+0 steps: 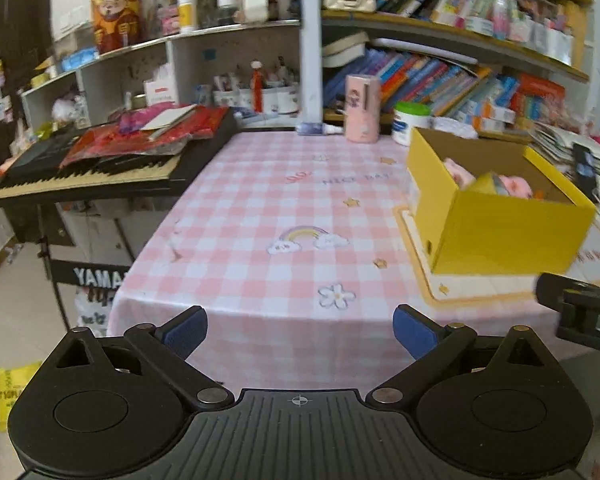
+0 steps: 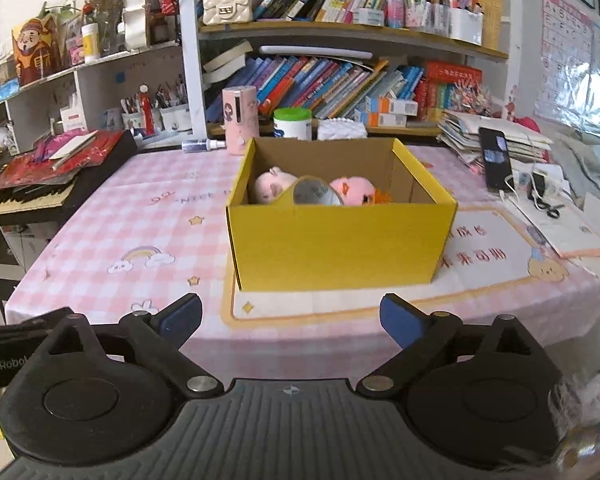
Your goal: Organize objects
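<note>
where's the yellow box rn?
Right wrist view: yellow box sits centre on a cream mat on the checked tablecloth, toys inside, pink canister behind.

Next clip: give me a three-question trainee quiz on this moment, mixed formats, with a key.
1. True or false: the yellow box is empty.
2. Multiple choice: the box stands on A) the keyboard, B) a printed mat on the checked tablecloth, C) the bookshelf.
3. Short answer: what does the right gripper hold, and how do its jaws stand?

Key
1. False: soft toys lie inside.
2. B.
3. Nothing; the jaws stand wide apart, short of the box. The left gripper is open and empty too.
</note>
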`<state>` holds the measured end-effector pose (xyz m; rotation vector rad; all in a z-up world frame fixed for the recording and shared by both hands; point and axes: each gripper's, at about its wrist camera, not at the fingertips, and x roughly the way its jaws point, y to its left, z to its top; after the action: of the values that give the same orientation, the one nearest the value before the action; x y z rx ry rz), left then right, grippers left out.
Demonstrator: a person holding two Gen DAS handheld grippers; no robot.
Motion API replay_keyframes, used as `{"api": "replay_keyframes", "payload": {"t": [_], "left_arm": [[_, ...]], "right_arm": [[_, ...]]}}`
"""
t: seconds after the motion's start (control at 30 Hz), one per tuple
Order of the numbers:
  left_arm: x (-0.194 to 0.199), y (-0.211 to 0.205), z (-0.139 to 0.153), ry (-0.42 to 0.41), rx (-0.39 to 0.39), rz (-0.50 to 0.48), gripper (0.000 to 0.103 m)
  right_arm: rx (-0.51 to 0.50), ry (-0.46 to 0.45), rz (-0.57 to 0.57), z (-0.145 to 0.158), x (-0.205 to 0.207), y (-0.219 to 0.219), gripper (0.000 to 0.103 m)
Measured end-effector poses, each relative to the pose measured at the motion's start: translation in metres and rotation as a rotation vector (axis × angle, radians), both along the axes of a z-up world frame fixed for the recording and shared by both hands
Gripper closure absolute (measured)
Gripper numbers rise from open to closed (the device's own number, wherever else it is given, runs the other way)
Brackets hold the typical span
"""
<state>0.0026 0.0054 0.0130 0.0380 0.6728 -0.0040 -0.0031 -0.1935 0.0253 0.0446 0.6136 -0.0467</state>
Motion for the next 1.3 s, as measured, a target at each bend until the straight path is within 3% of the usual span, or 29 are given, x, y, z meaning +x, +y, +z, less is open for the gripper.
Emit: {"api": "replay_keyframes", "payload": {"t": [0.23,0.53,1.3], "left_arm": [[-0.009,0.008,0.001,-0.006,0.001,-0.015,0.002],[-0.01,0.004,-0.004,0.012,0.029,-0.064,0.002],[-0.007,-0.005,-0.003,0.013,0.002,-0.062,0.002]], "right_arm": [[-0.011,0.036,0.001,-0.008,-0.013,0.014,0.005],[-0.03,-0.015,0.007,0.0,-0.018,0.025,0.004],[-0.039,-0.008,0.059,-0.001,-0.012,0.029,0.002]]}}
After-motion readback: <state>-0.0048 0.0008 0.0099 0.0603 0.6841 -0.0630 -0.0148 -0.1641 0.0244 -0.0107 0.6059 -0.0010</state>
